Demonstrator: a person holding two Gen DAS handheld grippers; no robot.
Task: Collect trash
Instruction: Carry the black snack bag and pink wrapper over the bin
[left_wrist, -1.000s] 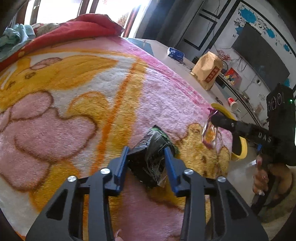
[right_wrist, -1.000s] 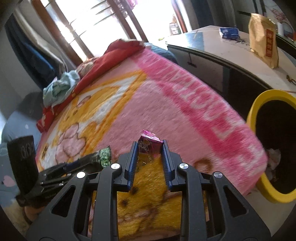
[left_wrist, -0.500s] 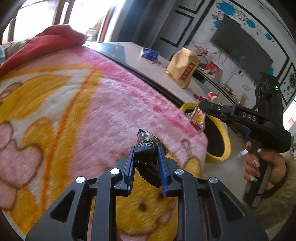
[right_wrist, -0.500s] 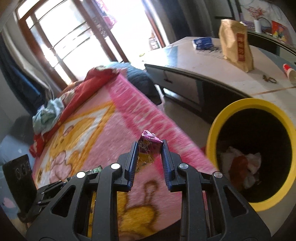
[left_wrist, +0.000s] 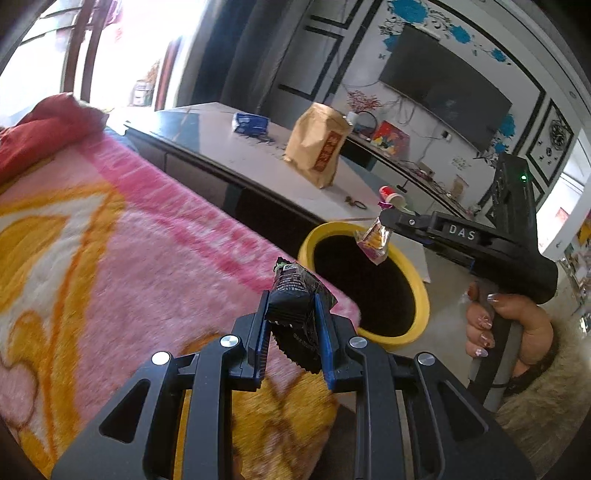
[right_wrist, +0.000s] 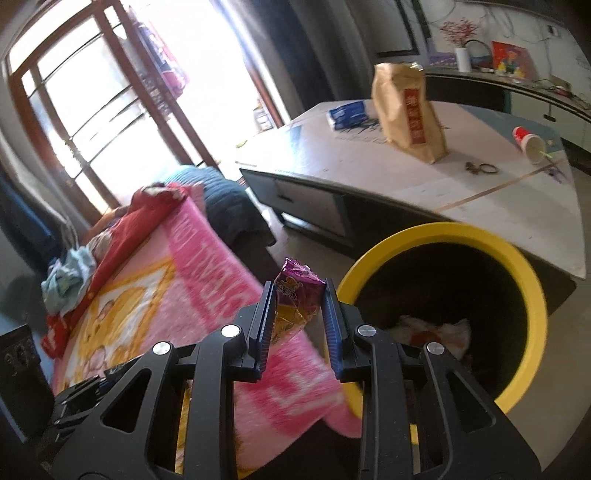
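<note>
The left gripper (left_wrist: 290, 321) points down and forward over the corner of the bed, its blue pads pinching a black wrapper (left_wrist: 295, 302) that sticks up crumpled between them, with a serrated edge hanging below. The right gripper (right_wrist: 299, 314) is tilted down the same way and is clamped on a purple and yellow snack wrapper (right_wrist: 295, 295). In the left wrist view that same wrapper dangles from the right gripper's tip above the mouth of the yellow trash bin (left_wrist: 419, 295), and a hand (left_wrist: 513, 328) with painted nails grips the handle.

The bin stands on the floor just beside the foot of the pink and orange blanket (left_wrist: 129, 258). Some crumpled, pale and reddish waste (right_wrist: 432, 328) lies at its bottom, though it is too dark to name. Behind the bin runs a low white table (right_wrist: 369, 162) carrying a brown paper bag (right_wrist: 406, 114), a blue packet (right_wrist: 347, 112) and a tipped red paper cup (right_wrist: 528, 142).
</note>
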